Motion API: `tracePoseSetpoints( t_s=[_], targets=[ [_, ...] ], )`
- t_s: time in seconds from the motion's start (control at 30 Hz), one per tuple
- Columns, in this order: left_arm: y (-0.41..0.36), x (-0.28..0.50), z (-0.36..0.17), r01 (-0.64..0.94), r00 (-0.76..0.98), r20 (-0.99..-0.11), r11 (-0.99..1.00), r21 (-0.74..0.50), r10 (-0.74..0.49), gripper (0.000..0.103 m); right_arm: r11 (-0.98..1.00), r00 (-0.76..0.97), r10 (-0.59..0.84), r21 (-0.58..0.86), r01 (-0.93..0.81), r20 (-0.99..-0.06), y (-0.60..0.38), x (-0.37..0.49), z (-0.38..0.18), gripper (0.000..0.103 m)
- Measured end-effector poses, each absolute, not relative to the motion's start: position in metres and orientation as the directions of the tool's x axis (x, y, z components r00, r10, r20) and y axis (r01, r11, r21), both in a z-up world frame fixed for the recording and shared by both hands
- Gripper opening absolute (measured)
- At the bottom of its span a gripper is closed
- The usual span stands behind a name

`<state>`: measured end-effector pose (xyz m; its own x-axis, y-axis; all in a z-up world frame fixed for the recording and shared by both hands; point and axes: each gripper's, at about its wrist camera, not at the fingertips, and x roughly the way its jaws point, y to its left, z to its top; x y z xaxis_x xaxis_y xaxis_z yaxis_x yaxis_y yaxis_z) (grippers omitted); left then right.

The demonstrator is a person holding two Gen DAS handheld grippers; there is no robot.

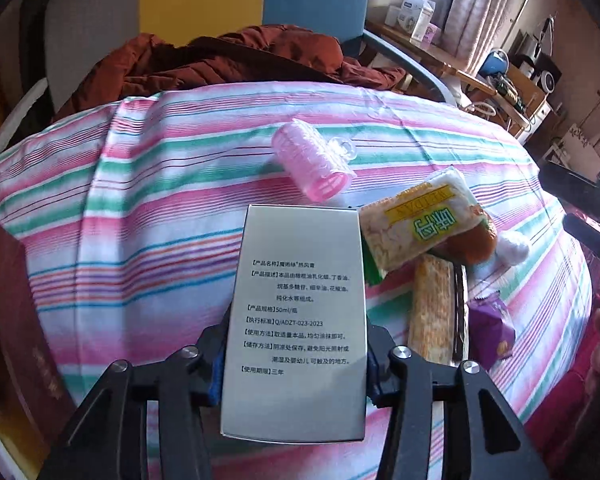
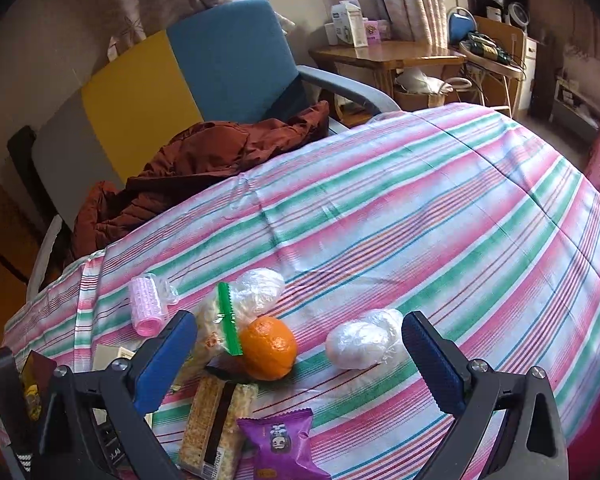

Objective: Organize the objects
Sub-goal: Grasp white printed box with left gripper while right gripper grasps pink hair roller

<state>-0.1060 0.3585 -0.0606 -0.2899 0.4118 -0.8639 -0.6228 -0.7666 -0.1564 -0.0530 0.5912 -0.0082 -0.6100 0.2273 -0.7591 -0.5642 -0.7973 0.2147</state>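
Now | silver box (image 1: 296,320) | clamped between left hand-held gripper (image 1: 294,364) fingers

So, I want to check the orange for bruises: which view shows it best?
The right wrist view: the orange lies whole and unobstructed. In the left wrist view only a sliver shows behind a snack packet.

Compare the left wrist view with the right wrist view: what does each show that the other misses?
Left wrist only: the printed text on the silver box, clamped in the left tool.

Right wrist only: the right tool open and empty, and a green-edged snack bag.

Both: pink curler, orange, purple packet, cracker pack, striped cloth.
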Motion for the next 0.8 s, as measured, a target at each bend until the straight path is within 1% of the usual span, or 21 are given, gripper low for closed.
tracePoseSetpoints(
  t_s=[0.07, 0.17, 0.3, 0.4, 0.57, 0.73, 0.77, 0.8],
  targets=[
    [0.350, -0.097, -0.052, -0.639, -0.303, -0.850, -0.753, -0.154, 0.431, 0.051, -0.828, -0.636, 0.226, 0.199, -0.525, -0.738, 0.580, -0.055, -0.003, 0.103],
    [0.330, -0.087, -0.040, -0.644, -0.316, -0.833, -0.747, -0.163, 0.454, 0.051, -0.878, -0.666, 0.181, 0.186, -0.441, -0.724, 0.557, -0.065, 0.002, 0.103],
    [0.303, -0.082, -0.028, -0.628, -0.320, -0.812, -0.751, -0.205, 0.489, 0.051, -0.934, -0.664, 0.113, 0.148, -0.325, -0.739, 0.527, -0.092, 0.005, 0.103],
    [0.289, -0.080, -0.020, -0.618, -0.326, -0.797, -0.753, -0.227, 0.508, 0.051, -0.968, -0.651, 0.093, 0.084, -0.235, -0.753, 0.505, -0.123, 0.003, 0.103],
    [0.265, -0.082, -0.012, -0.588, -0.324, -0.786, -0.763, -0.269, 0.527, 0.051, -0.991, -0.577, 0.092, -0.016, -0.136, -0.811, 0.483, -0.188, -0.023, 0.103],
    [0.247, -0.087, -0.010, -0.565, -0.328, -0.782, -0.773, -0.287, 0.530, 0.051, -0.988, -0.466, 0.120, -0.057, -0.146, -0.877, 0.483, -0.232, -0.062, 0.102],
    [0.245, -0.087, -0.011, -0.560, -0.330, -0.782, -0.776, -0.289, 0.529, 0.051, -0.987, -0.443, 0.112, -0.048, -0.153, -0.890, 0.486, -0.238, -0.070, 0.094],
    [0.242, -0.087, -0.011, -0.557, -0.326, -0.779, -0.775, -0.299, 0.535, 0.051, -0.988, -0.429, 0.092, -0.029, -0.151, -0.899, 0.487, -0.242, -0.075, 0.081]
  ],
)
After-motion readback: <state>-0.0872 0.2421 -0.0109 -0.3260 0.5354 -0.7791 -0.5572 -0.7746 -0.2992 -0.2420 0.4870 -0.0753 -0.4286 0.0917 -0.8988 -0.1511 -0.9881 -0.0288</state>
